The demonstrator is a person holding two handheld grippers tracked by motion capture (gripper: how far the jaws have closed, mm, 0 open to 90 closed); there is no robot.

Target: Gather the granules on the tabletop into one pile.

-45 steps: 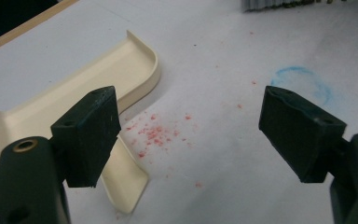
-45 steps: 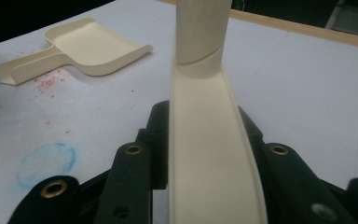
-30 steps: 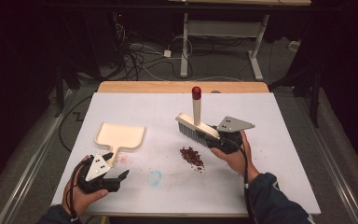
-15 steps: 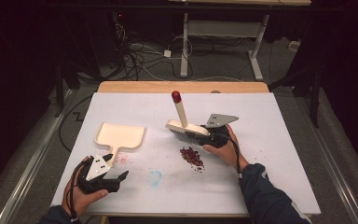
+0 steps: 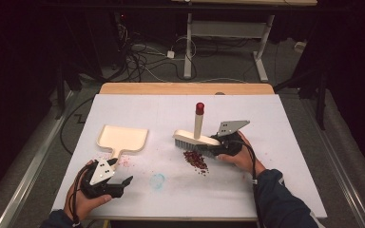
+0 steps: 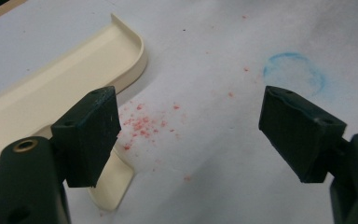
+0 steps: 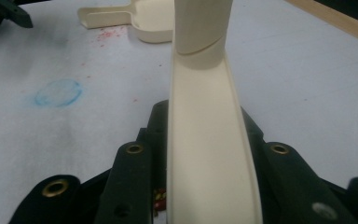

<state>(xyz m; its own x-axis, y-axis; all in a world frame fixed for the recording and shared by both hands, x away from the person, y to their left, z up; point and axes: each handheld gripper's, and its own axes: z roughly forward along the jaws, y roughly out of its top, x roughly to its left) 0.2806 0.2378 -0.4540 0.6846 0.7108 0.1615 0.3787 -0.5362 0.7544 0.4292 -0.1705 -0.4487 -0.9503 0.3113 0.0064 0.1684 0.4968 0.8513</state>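
One brush [image 5: 197,139], one dustpan [image 5: 122,138], one crumb pile [image 5: 196,160]. Right gripper [image 5: 217,144] pinches brush head, just behind pile; head lies left-right, handle upright. Left gripper [image 5: 119,182] spread, empty, near dustpan handle.

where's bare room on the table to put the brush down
Free patches: the far strip of the table beyond the dustpan and brush, and the right side past the right gripper. Crowded: the middle, with red crumbs, and around the open left gripper.
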